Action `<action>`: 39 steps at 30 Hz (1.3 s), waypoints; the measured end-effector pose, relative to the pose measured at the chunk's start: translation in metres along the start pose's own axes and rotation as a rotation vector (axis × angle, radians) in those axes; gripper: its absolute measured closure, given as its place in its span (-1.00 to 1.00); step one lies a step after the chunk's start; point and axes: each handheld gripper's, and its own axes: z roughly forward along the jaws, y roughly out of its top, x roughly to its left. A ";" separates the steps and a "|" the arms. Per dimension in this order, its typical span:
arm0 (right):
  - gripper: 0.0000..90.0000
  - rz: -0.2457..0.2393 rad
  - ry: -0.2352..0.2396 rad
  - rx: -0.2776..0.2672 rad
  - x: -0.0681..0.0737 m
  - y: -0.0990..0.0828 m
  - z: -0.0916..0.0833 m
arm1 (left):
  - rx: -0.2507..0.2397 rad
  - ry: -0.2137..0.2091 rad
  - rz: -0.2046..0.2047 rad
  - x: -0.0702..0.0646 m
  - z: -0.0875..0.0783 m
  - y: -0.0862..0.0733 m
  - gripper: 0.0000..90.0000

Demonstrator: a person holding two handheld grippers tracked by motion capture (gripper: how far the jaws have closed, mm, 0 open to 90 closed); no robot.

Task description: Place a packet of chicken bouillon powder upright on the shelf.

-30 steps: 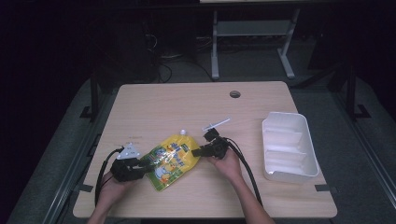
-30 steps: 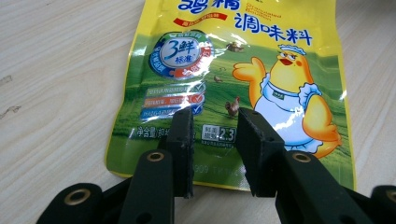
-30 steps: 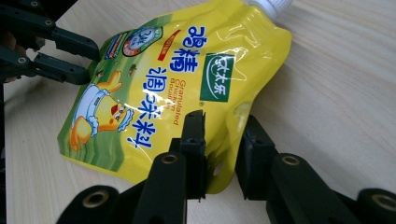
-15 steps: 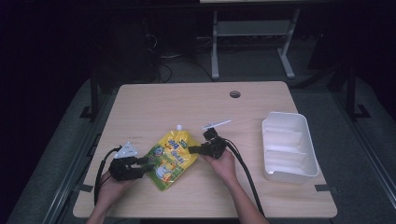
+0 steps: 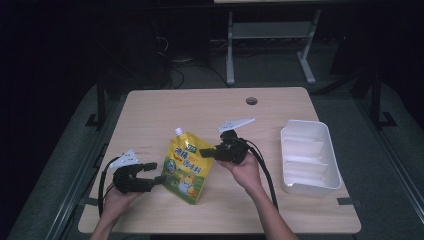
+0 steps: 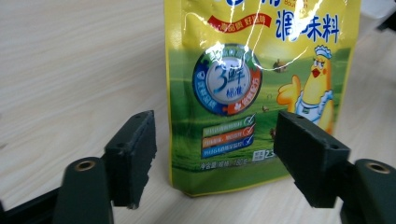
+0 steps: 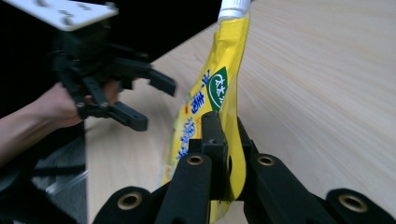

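We note two matte black plastic grippers [image 5: 156,172] [image 5: 206,152], each with blocky jaws, brass-ringed pivot holes, a grey three-cornered top plate and trailing black cable. Our forearms are bare.

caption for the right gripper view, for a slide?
Right gripper clamps the yellow spouted pouch by its edge; left gripper, jaws open, beyond.

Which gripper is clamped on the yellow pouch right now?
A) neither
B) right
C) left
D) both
B: in the right gripper view the right gripper has its jaws pinched on the edge of the pouch, while in the left gripper view the left gripper, whose jaws have just been opening, stands spread with gaps on both sides of the pouch's bottom.
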 end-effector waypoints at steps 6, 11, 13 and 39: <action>0.99 -0.139 0.049 0.017 0.028 0.019 -0.011 | -0.035 -0.056 0.025 -0.005 0.000 0.002 -0.40; 0.99 -0.229 0.092 0.032 0.042 0.024 -0.014 | -0.040 -0.075 0.035 -0.008 0.002 0.003 -0.49; 0.99 -0.238 0.097 0.035 0.043 0.025 -0.014 | -0.038 -0.080 0.040 -0.008 0.002 0.004 -0.49; 0.67 -0.244 0.125 0.048 0.033 0.010 -0.013 | 0.013 -0.207 0.137 -0.023 0.006 0.006 0.69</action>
